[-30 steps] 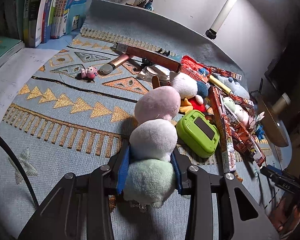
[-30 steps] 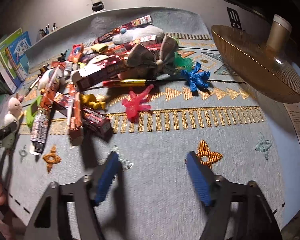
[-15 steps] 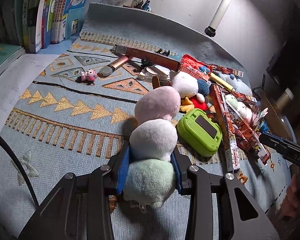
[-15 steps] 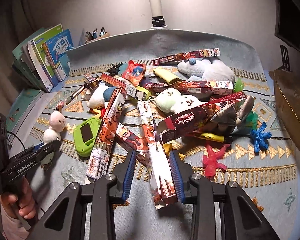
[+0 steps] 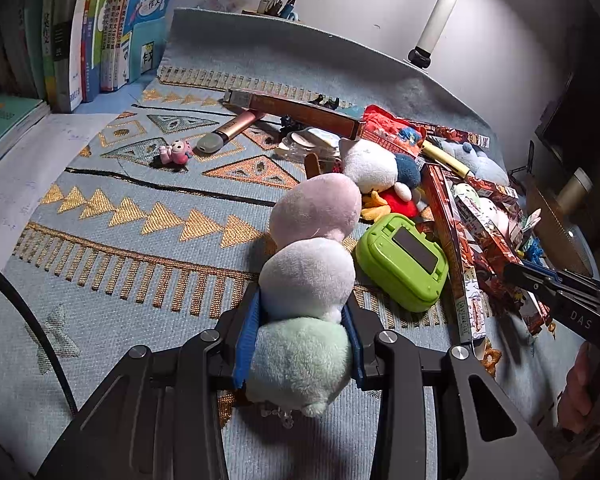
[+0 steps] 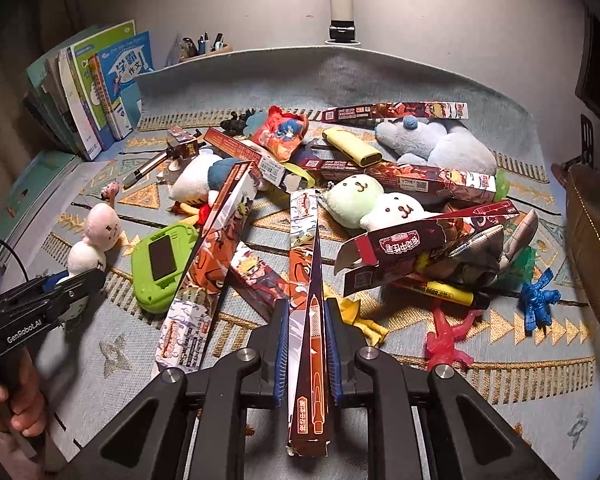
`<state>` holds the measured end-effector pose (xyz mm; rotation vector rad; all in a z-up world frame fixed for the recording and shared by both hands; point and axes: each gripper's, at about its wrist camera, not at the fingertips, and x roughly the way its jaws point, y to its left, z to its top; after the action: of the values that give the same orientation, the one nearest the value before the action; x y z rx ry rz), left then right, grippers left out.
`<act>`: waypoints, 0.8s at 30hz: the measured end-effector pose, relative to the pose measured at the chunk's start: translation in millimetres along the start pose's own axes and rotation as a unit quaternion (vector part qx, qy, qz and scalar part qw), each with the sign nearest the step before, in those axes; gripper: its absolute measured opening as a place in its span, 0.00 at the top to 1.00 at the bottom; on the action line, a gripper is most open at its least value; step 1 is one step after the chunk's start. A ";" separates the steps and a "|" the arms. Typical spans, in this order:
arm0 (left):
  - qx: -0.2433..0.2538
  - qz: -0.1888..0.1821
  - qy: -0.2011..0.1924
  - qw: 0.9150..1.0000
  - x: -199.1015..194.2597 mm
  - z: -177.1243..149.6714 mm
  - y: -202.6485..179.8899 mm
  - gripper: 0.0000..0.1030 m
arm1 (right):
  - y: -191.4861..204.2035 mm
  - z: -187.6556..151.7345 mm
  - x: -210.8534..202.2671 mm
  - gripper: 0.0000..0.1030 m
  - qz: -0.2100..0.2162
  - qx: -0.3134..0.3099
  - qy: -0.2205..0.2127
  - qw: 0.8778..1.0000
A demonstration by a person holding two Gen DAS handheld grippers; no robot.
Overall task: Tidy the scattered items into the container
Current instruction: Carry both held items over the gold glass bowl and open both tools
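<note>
While both grippers grip toys and cartons on the patterned worktop (image 6: 380,380), findings follow.
Left gripper (image 5: 300,336): clenched on the green end of a three-ball plush (image 5: 308,276), which rests on the cloth beside a green toy phone (image 5: 400,264).
Right gripper (image 6: 308,344): closed tight on a long pen carton (image 6: 310,320), near end raised, far end among the pile.
Pile (image 6: 380,184): cartons, plush toys and figures heaped at mid-worktop.
Container: cannot tell from either view.
</note>
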<state>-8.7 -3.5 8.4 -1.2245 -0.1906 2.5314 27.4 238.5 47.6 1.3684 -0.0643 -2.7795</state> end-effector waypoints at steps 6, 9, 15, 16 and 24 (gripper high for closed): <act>0.003 0.015 0.002 1.000 -3.7 -0.7 -6.5 0.67 | -4.2 -13.4 -24.8 0.84 0.037 0.032 -0.012 0.999; -0.008 -0.004 0.000 1.000 -16.8 -0.6 -15.6 0.67 | -8.2 -19.8 -43.8 0.84 0.057 0.044 -0.022 0.997; 0.053 -0.032 -0.026 0.998 -54.5 19.7 -78.6 0.67 | -34.6 -27.7 -97.5 0.84 0.054 0.074 -0.075 0.993; 0.065 -0.043 -0.028 0.997 -58.2 25.0 -92.4 0.67 | -42.4 -29.5 -107.0 0.84 0.048 0.082 -0.086 0.992; 0.159 -0.145 -0.011 0.977 -48.3 63.1 -234.0 0.67 | -148.3 -32.1 -174.5 0.84 -0.048 0.178 -0.150 0.971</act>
<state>23.4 201.1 143.4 -0.9668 0.0302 2.2186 156.2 395.9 157.7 1.0067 -0.5459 -3.1475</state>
